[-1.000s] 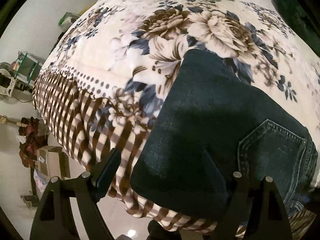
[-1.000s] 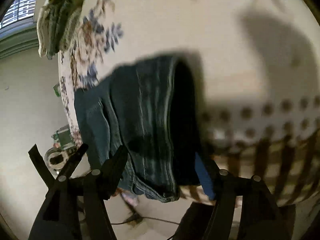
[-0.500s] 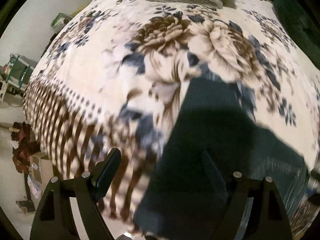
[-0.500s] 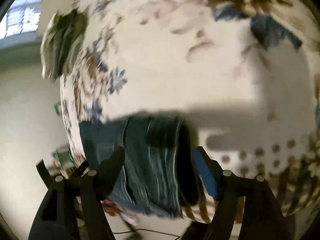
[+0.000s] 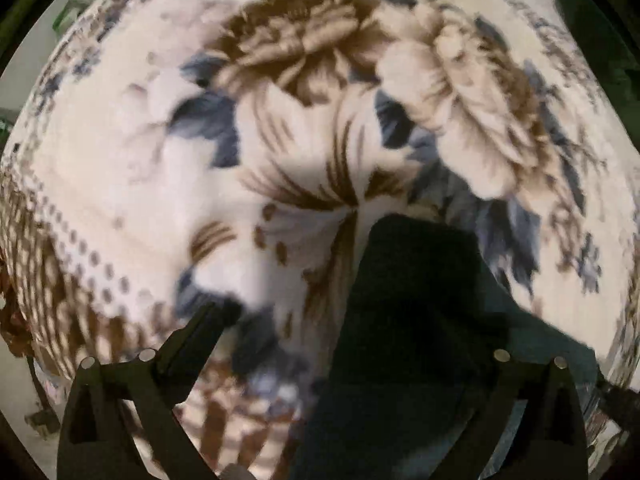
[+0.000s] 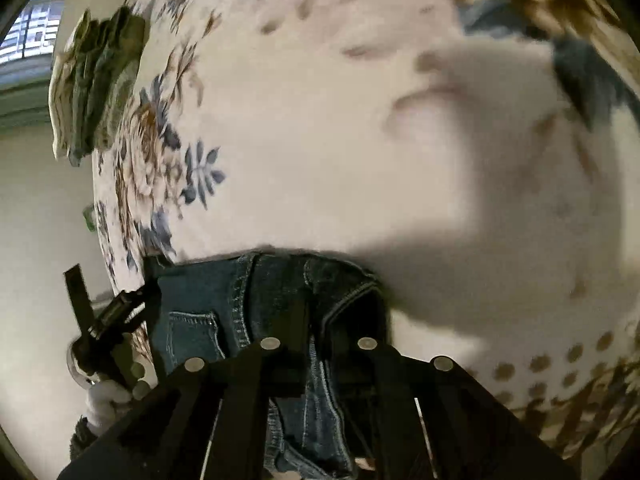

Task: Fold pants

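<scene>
Right gripper (image 6: 320, 320) has two black fingers pressed close together, pinching one thick fold of the jeans (image 6: 256, 300) at the stitched edge. Left gripper (image 5: 352, 344) has its two black fingers spread wide apart, and the jeans (image 5: 420, 320) lie between them, over by the right finger; I cannot tell if that finger touches the cloth. There is one pair of jeans, dark blue, rough denim with pale thread lines and a square pocket, lying folded near the blanket's checked edge. One blanket (image 5: 304, 128) is soft and fuzzy, cream with big brown and blue flowers, a row of dots and brown checks. One pile of folded clothes (image 6: 100, 80) sits far across the blanket from the jeans.
</scene>
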Demonstrator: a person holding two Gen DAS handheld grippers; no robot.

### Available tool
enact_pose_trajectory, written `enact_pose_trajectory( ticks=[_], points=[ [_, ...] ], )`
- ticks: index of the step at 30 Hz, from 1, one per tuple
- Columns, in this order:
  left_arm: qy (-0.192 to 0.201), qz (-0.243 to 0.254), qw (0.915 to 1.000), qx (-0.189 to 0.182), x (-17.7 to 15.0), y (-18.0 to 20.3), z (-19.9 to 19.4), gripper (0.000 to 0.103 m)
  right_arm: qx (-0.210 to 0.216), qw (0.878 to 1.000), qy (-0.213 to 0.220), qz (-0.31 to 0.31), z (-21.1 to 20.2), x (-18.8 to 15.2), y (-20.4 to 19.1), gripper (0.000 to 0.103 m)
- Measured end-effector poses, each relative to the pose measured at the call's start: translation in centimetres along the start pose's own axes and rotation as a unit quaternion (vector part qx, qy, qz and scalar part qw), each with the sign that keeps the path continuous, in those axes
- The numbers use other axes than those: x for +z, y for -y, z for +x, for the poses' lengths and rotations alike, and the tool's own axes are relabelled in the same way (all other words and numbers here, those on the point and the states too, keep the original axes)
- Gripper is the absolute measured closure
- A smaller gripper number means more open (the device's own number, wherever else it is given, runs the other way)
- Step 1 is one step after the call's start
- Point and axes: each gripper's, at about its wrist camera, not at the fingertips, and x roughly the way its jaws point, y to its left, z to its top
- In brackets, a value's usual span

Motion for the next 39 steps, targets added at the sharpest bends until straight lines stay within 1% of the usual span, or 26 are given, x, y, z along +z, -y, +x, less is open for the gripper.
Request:
enact_pose_trajectory(
  ticks=[1,2,3,4,5,7,10,13,16,18,20,21,22,23,25,28,29,30,33,34,36,37,38,39],
  points=[
    [0.005,0.001,0.9999,-0.015,-0.7,-0.3,-0.9,0.000,-0.007,1.000,-0.004,0.000,-0.4,-0.2,-0.4,0.077],
    [0.010,-0.001,0.9993,-0.036,-1.5,-0.7,-1.7,0.000,-0.010,1.000,-0.003,-0.003,-1.2,-0.8,-0.7,0.055],
    [0.010,-0.003,0.9987,-0.050,-2.1,-1.0,-2.2,0.000,-0.005,1.000,0.000,-0.004,-2.1,-1.6,-0.7,0.042],
    [0.008,-0.007,0.9971,-0.075,-3.2,-1.5,-3.0,0.000,-0.001,1.000,0.007,0.002,-3.3,-2.7,-0.4,0.024],
    [0.006,-0.013,0.9954,-0.094,-4.1,-2.1,-3.4,0.000,0.002,1.000,0.014,0.017,-4.4,-4.0,0.2,0.019],
    [0.001,-0.020,0.9923,-0.122,-5.3,-3.0,-3.6,0.000,0.017,0.998,0.027,0.062,-5.8,-7.0,1.5,0.019],
    [-0.027,-0.018,0.9866,-0.160,-6.9,-3.9,-2.2,0.000,0.066,0.988,0.028,0.138,-5.1,-12.1,3.1,0.019],
    [-0.054,-0.013,0.9796,-0.193,-7.7,-4.0,-0.1,0.000,0.118,0.976,0.018,0.184,-1.5,-15.9,3.3,0.019],
    [-0.054,0.007,0.9749,-0.216,-8.0,-3.9,0.3,0.000,0.153,0.967,0.031,0.200,2.7,-18.0,2.4,0.019],
    [-0.055,0.020,0.9716,-0.229,-7.6,-3.6,0.8,0.000,0.176,0.963,0.044,0.201,5.0,-18.1,1.6,0.019],
    [-0.058,0.027,0.9690,-0.239,-7.1,-3.5,1.3,0.000,0.199,0.954,0.067,0.213,6.7,-17.8,1.4,0.019],
    [-0.060,0.030,0.9673,-0.245,-6.9,-3.4,1.6,0.000,0.203,0.951,0.082,0.217,7.3,-17.5,1.3,0.019],
    [-0.061,0.033,0.9657,-0.250,-6.6,-3.4,1.8,0.000,0.206,0.949,0.092,0.222,7.7,-17.2,1.3,0.015],
    [-0.061,0.034,0.9642,-0.256,-6.5,-3.5,2.0,0.000,0.210,0.945,0.098,0.229,8.1,-17.0,1.3,0.013],
    [-0.061,0.037,0.9618,-0.264,-6.3,-3.7,2.2,0.000,0.217,0.938,0.113,0.244,8.3,-16.8,0.8,0.013],
    [-0.060,0.037,0.9579,-0.278,-6.1,-4.0,2.5,0.000,0.220,0.940,0.142,0.217,7.6,-16.7,-0.5,0.014],
    [-0.060,0.036,0.9577,-0.279,-6.2,-4.3,2.6,0.000,0.209,0.945,0.143,0.207,8.0,-16.5,-0.7,0.014],
    [-0.059,0.036,0.9577,-0.279,-6.2,-4.4,2.6,0.000,0.201,0.947,0.140,0.208,8.5,-16.3,-0.5,0.014],
    [-0.050,0.039,0.9579,-0.280,-6.2,-4.3,2.3,0.000,0.203,0.940,0.141,0.234,10.0,-15.7,-0.3,0.013],
    [-0.043,0.039,0.9582,-0.280,-6.2,-4.4,2.0,0.002,0.200,0.940,0.147,0.235,9.8,-15.7,-0.8,0.014],
    [-0.020,0.041,0.9555,-0.292,-6.3,-4.3,1.1,0.029,0.195,0.941,0.160,0.226,9.3,-15.9,-1.8,0.032],
    [-0.015,0.044,0.9555,-0.291,-6.2,-4.2,0.7,0.044,0.194,0.942,0.168,0.218,9.1,-16.1,-2.4,0.042],
    [-0.011,0.043,0.9553,-0.292,-6.2,-4.3,0.4,0.050,0.193,0.942,0.173,0.214,8.7,-16.4,-2.8,0.047],
    [-0.006,0.040,0.9534,-0.299,-6.1,-4.6,0.2,0.053,0.190,0.942,0.177,0.210,8.4,-16.6,-3.4,0.048]
  ],
)
